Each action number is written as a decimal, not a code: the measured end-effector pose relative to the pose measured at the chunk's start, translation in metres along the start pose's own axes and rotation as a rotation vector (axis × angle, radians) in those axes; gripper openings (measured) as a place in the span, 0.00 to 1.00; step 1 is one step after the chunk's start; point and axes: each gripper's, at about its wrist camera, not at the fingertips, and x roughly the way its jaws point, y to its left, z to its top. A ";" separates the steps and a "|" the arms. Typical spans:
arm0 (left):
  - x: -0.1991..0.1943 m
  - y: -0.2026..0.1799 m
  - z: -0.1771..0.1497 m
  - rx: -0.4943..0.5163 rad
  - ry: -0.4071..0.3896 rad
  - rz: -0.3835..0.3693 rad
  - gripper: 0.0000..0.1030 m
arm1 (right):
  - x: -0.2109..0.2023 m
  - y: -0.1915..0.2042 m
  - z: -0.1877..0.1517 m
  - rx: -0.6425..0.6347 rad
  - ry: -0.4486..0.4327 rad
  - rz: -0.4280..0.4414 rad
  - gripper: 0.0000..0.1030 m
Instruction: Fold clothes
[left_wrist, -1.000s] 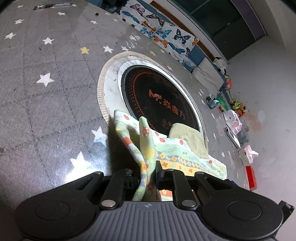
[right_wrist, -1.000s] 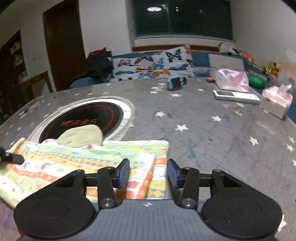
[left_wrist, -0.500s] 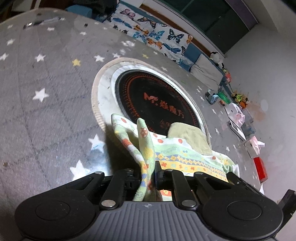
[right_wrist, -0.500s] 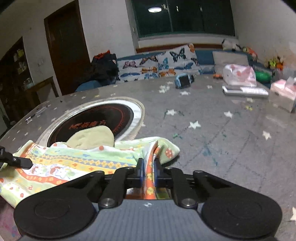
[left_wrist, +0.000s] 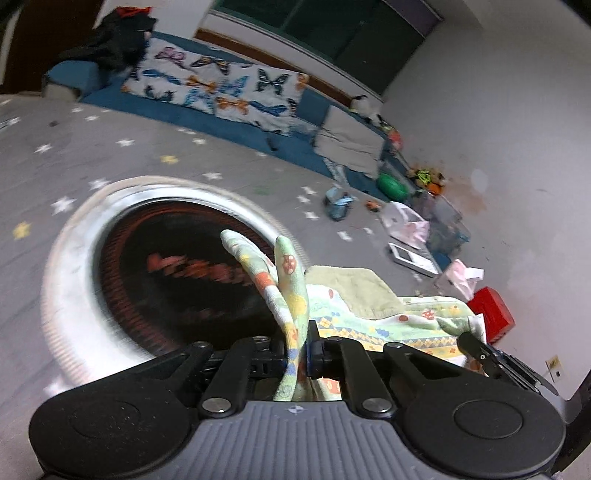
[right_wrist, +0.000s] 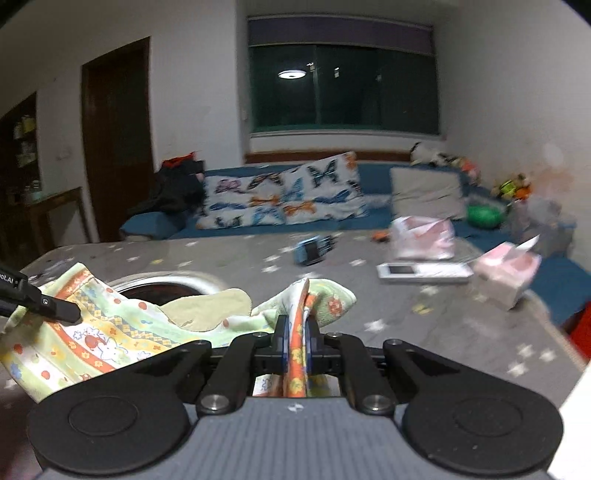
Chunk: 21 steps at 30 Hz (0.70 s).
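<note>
A light green patterned garment (left_wrist: 373, 314) with orange and yellow bands and a plain olive lining (left_wrist: 354, 288) hangs between my two grippers above the grey star-print table (left_wrist: 74, 155). My left gripper (left_wrist: 297, 347) is shut on one folded corner of it, which sticks up between the jaws. My right gripper (right_wrist: 297, 343) is shut on the opposite corner (right_wrist: 306, 295). In the right wrist view the garment (right_wrist: 92, 332) sags to the left, where the left gripper's finger (right_wrist: 44, 306) shows. The right gripper's finger (left_wrist: 476, 347) shows at the right of the left wrist view.
A round black induction plate with a silver rim (left_wrist: 70, 266) is set in the table under the garment. On the far table stand a blue object (right_wrist: 312, 251), pink bags (right_wrist: 424, 236), a white remote (right_wrist: 421, 271), a tissue box (right_wrist: 506, 269) and a red box (left_wrist: 491, 310). A sofa with butterfly cushions (right_wrist: 284, 199) lies behind.
The right gripper closed on the garment's corner. Both grippers then rose, lifting the garment off the table and tilting the views up toward the room.
</note>
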 end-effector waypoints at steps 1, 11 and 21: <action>0.007 -0.007 0.003 0.010 0.004 -0.005 0.08 | 0.000 -0.007 0.003 0.000 -0.004 -0.019 0.07; 0.075 -0.064 0.019 0.098 0.044 -0.037 0.08 | 0.012 -0.068 0.013 0.015 -0.009 -0.156 0.07; 0.131 -0.066 -0.002 0.151 0.146 0.041 0.13 | 0.049 -0.107 -0.023 0.059 0.134 -0.224 0.08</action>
